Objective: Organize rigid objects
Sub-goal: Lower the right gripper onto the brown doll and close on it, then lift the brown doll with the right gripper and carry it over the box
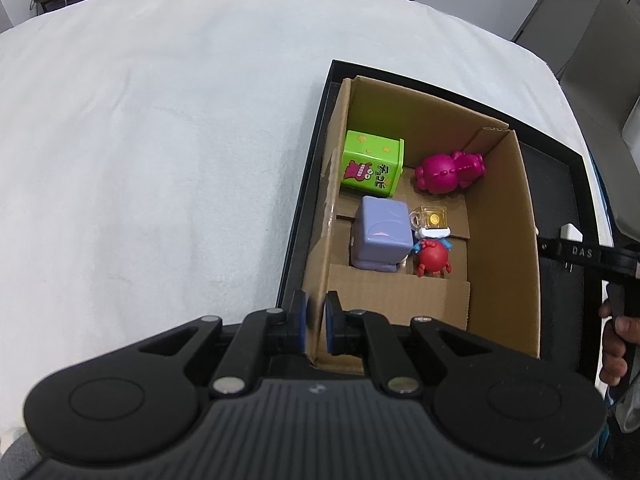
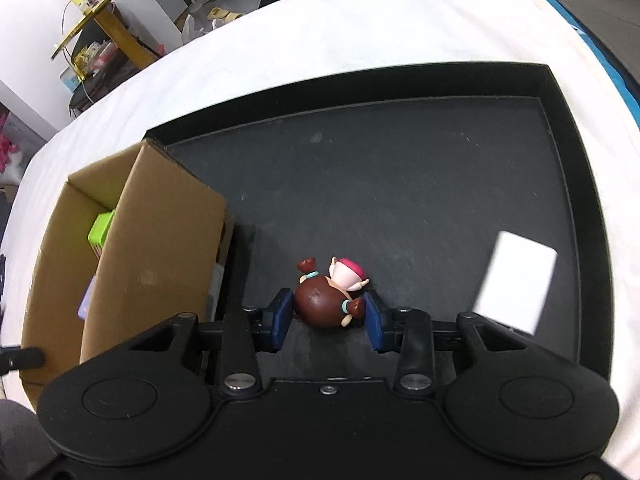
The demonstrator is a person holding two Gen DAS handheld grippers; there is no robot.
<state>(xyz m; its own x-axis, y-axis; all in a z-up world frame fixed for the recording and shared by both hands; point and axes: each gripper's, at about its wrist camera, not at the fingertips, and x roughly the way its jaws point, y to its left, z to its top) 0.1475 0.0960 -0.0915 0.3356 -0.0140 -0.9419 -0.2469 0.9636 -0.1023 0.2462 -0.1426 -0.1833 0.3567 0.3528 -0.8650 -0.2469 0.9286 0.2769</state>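
- While I hold the left gripper (image 1: 316,322) over the near left corner of the cardboard box (image 1: 504,248), its fingers are pinched shut on the box's near-left wall, which rises between the blue pads.
- From the left wrist I look straight down into the box, which sits in the left end of a black tray (image 1: 304,208) on the white-covered counter (image 1: 160,140).
- Inside, a green printed box (image 1: 370,166) lies in the far left corner, a magenta figure (image 1: 450,172) lies on its side to its right with its long axis running left to right, a lilac block toy (image 1: 382,232) stands nearer, and beside it are a small clear yellow cube (image 1: 434,218) and a red round figure (image 1: 432,258).
- At the right edge of this view I see the other gripper's black handle and a hand (image 1: 614,344) on it, but not the doll.
- From the right wrist, the right gripper (image 2: 327,318) is down on the tray floor (image 2: 400,184), fingers closed on the brown-haired doll (image 2: 324,304), one pad on each side of its head.
- The doll lies on its side, long axis running from the brown head near me to the pink-and-cream body farther off and to the right.
- Only this view shows the open tray floor and the white card (image 2: 516,280) at its right.
- The cardboard box stands at the left here; only a sliver of green and lilac shows inside.
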